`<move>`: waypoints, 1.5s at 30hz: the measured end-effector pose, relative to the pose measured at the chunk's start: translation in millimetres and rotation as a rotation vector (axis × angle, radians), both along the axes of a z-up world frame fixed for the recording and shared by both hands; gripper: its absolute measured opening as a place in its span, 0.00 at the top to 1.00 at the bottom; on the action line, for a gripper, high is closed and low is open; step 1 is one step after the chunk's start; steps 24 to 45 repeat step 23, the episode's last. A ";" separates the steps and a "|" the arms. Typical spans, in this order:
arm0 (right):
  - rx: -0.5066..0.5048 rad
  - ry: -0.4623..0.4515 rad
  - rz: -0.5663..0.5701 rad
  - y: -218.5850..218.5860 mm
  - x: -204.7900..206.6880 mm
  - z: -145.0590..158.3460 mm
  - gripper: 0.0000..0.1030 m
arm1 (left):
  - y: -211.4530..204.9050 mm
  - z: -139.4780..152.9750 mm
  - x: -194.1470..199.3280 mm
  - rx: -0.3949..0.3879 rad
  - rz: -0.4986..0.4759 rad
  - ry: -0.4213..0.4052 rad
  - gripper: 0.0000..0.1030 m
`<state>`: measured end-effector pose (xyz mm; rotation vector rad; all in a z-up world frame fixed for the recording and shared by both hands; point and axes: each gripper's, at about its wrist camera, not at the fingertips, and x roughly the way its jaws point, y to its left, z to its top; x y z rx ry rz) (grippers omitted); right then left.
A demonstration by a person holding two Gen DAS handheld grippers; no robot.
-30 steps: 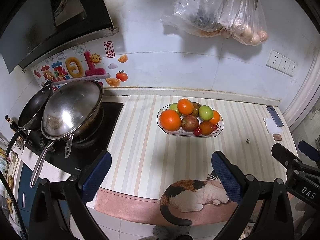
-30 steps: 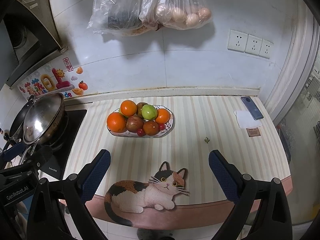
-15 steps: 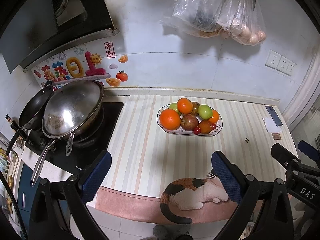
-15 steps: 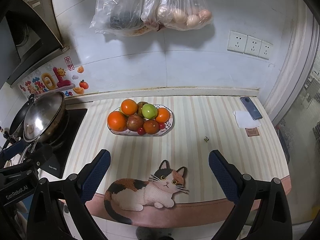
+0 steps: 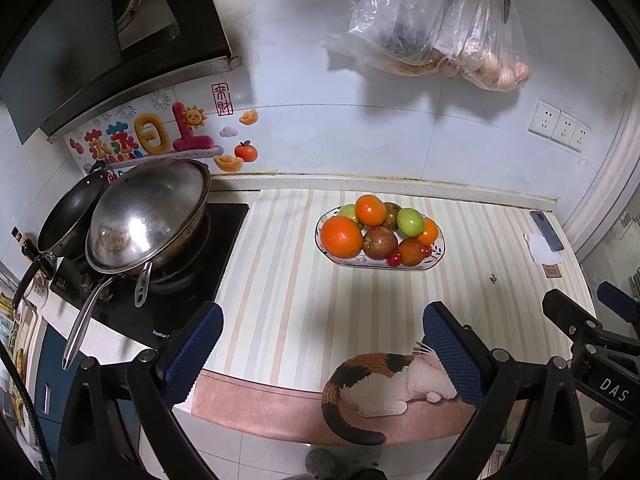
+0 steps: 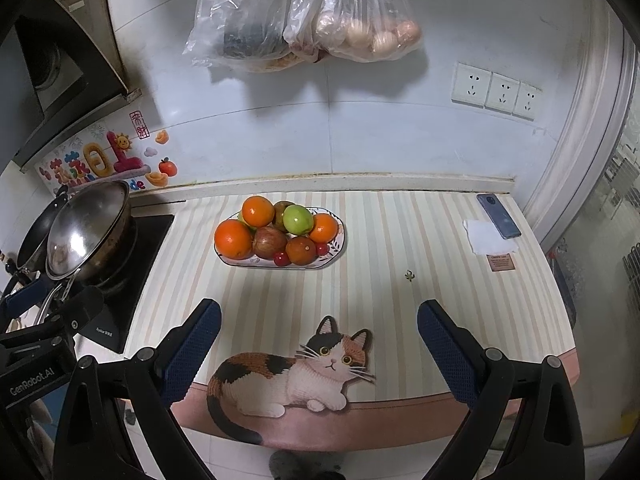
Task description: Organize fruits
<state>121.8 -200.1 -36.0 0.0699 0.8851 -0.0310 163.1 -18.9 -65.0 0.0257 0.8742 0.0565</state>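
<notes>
A white oval plate (image 5: pixel 438 255) (image 6: pixel 338 245) piled with fruit sits on the striped counter near the back wall. It holds oranges (image 5: pixel 341 237) (image 6: pixel 233 239), a green apple (image 5: pixel 410 222) (image 6: pixel 298 219), a red apple (image 5: pixel 380 243) (image 6: pixel 270 242) and small red cherries (image 5: pixel 394 258) (image 6: pixel 282 258). My left gripper (image 5: pixel 322 326) is open and empty, hovering over the counter's front edge, well short of the plate. My right gripper (image 6: pixel 318 322) is open and empty, also back from the plate.
A steel wok (image 5: pixel 148 216) and a black pan (image 5: pixel 68 216) sit on the stove at the left. A phone (image 6: pixel 498 216) and white paper (image 6: pixel 486 240) lie at the right. Plastic bags (image 6: pixel 312 16) hang on the wall. A cat mat (image 6: pixel 292 372) covers the counter's front edge.
Both grippers have drifted slightly back and up; the plate sits a little farther away in each view. Both stay open and nothing was touched.
</notes>
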 end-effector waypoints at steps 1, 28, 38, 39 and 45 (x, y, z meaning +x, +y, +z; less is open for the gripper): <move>0.000 0.000 0.001 0.4 -0.2 0.4 0.02 | 0.4 0.1 -1.7 0.000 0.001 -0.001 0.01; -0.001 0.000 0.007 4.6 -0.6 4.2 0.02 | 9.4 2.7 -5.3 -0.001 0.002 -0.006 0.01; -0.001 0.000 0.007 4.6 -0.6 4.2 0.02 | 9.4 2.7 -5.3 -0.001 0.002 -0.006 0.01; -0.001 0.000 0.007 4.6 -0.6 4.2 0.02 | 9.4 2.7 -5.3 -0.001 0.002 -0.006 0.01; -0.001 0.000 0.007 4.6 -0.6 4.2 0.02 | 9.4 2.7 -5.3 -0.001 0.002 -0.006 0.01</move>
